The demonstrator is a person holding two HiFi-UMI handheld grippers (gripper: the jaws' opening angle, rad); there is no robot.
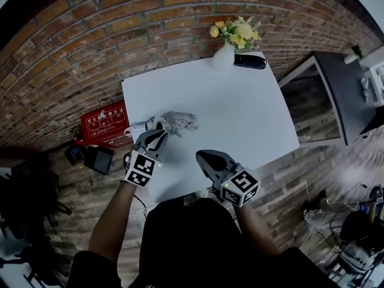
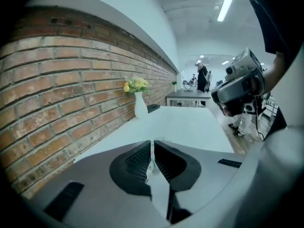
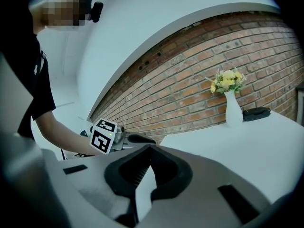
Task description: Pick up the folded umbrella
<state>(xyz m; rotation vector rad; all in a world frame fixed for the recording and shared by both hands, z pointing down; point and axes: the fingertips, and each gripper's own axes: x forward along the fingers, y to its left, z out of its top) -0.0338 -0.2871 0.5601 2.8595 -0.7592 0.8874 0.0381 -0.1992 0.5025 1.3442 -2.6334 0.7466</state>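
The left claw (image 1: 157, 131) is pinching the folded umbrella (image 1: 180, 122), lying crosswise toward the vase (image 1: 223, 57), while the pressed-together right claw (image 1: 201, 156) is idling farther off.

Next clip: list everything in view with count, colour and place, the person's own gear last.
table: one, white, centre, against the brick wall.
folded umbrella: one, grey-white, table's left side, at the left gripper's tips.
vase: one, white, table's far edge, holding yellow flowers.
black object: one, beside the vase; kind unclear.
red box: one, white print, floor left of the table.
side table: one, dark, right of the white table.
left gripper: one, grey, fingers apparently closed on the umbrella.
right gripper: one, grey, fingers together, empty, over the table's near edge.
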